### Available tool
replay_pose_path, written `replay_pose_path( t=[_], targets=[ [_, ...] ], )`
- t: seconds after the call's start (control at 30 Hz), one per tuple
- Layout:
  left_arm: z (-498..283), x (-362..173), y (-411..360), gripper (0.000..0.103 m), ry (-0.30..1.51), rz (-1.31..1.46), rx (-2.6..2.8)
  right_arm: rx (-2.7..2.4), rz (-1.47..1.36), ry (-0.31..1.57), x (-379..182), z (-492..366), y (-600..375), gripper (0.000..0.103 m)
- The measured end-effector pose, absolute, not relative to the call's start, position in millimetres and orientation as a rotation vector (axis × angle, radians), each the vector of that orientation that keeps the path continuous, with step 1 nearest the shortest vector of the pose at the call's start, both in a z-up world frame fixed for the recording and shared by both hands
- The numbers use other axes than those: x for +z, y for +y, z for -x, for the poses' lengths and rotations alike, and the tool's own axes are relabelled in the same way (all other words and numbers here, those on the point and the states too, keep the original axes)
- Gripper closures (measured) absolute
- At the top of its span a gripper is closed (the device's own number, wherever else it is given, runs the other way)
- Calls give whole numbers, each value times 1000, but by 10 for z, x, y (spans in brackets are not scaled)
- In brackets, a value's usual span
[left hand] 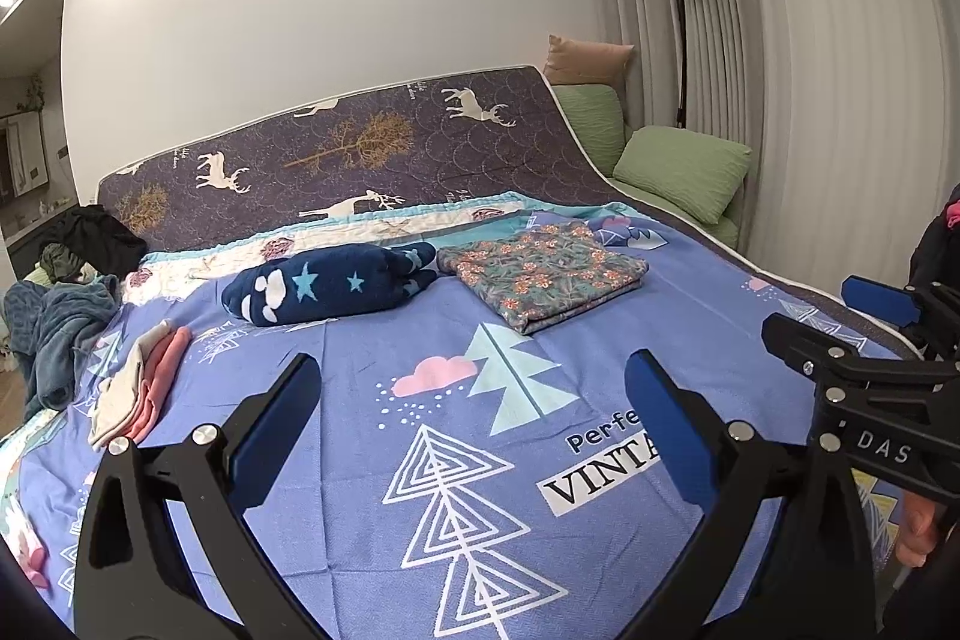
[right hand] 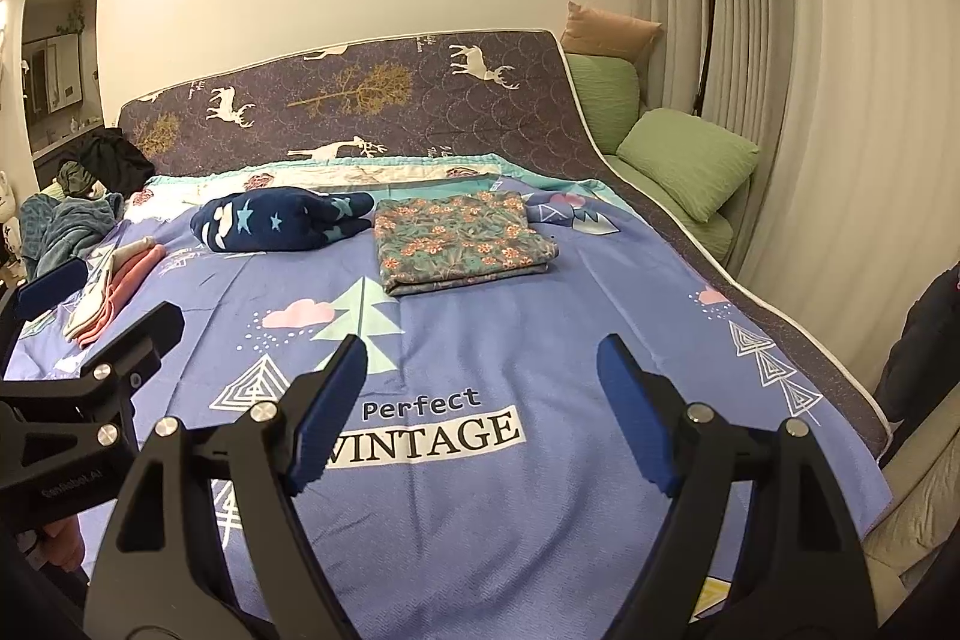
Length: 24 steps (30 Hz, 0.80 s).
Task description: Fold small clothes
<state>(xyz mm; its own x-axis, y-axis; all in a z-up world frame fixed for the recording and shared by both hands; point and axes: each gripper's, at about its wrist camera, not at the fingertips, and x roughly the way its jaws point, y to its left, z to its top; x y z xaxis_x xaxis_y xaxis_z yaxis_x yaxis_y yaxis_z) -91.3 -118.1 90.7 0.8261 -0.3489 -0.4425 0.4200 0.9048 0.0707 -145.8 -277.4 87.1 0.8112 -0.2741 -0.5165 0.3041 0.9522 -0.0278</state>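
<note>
A folded floral garment [left hand: 543, 274] [right hand: 459, 235] lies flat on the purple bedsheet [left hand: 420, 352] [right hand: 480, 334] toward the far right. A rolled navy star-print fleece garment [left hand: 327, 289] [right hand: 279, 217] lies to its left. A small folded stack of pink and cream clothes [left hand: 141, 385] [right hand: 114, 289] sits at the left edge. My left gripper [left hand: 474, 400] is open and empty above the sheet. My right gripper [right hand: 483, 376] is open and empty over the "Perfect VINTAGE" print. Each gripper shows at the edge of the other's view.
A heap of blue and dark clothes [left hand: 54, 304] [right hand: 66, 214] lies at the far left. A deer-print mattress [left hand: 360, 148] leans against the wall. Green cushions [left hand: 681, 172] [right hand: 687, 160], a floor lamp [left hand: 678, 28] and curtains [right hand: 840, 70] stand on the right.
</note>
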Motion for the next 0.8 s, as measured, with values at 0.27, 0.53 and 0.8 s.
replay_pose_path(
  t=[0.27, 0.53, 0.8],
  targets=[
    [925, 908, -1205, 2, 430, -185, -397, -311, -56, 544, 858, 1459, -2786, 22],
    [936, 915, -1230, 2, 422, -198, -392, -311, -53, 546, 857, 1463, -2795, 22],
    [923, 918, -1230, 2, 426, -200, -381, -313, -52, 550, 849, 1452, -2805, 22]
  ],
)
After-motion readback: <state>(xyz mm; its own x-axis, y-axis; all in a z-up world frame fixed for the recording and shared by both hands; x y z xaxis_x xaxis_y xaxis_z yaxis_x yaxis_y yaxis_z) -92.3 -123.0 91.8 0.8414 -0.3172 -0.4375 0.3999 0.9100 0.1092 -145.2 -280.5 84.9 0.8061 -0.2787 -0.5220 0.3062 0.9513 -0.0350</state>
